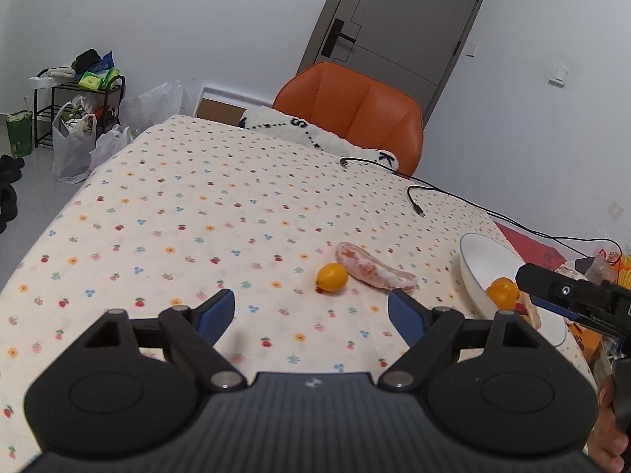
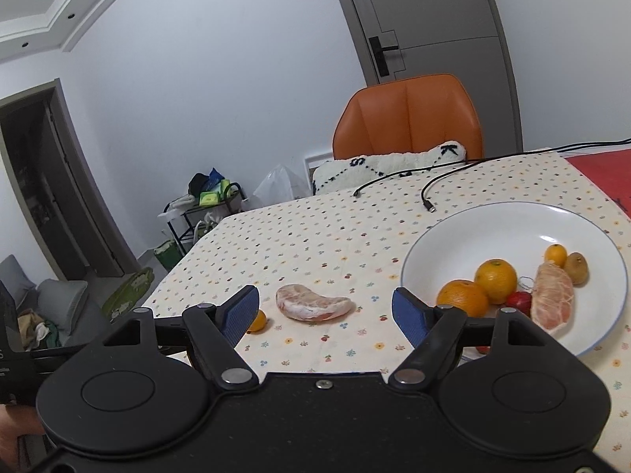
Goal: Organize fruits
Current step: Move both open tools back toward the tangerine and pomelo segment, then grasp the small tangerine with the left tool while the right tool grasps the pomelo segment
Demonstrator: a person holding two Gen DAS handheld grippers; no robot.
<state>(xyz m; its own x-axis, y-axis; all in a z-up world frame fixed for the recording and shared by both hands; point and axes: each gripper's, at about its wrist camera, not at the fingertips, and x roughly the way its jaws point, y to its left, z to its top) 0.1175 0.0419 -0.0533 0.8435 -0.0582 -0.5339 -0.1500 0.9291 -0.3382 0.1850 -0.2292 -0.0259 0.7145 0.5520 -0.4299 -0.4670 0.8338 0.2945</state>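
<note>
On the table's floral cloth (image 2: 315, 236), two fruits lie loose near the front edge: one pomelo segment (image 2: 313, 308) and one small orange kumquat (image 1: 332, 278), just beside each other. Toward the right edge stands one white plate (image 2: 493, 220) holding six pieces: two oranges (image 2: 495, 280), one kumquat (image 2: 555, 255), one kiwi (image 2: 576, 268), one pomelo segment (image 2: 552, 301) and one small red fruit (image 2: 519, 302). Left gripper (image 1: 311, 309) hovers with jaws wide apart, holding nothing. Right gripper (image 2: 325, 309) likewise stands wide open and empty, the loose segment between its blue fingers (image 2: 240, 313). Two black cables (image 2: 430, 189) lie near the far edge.
</note>
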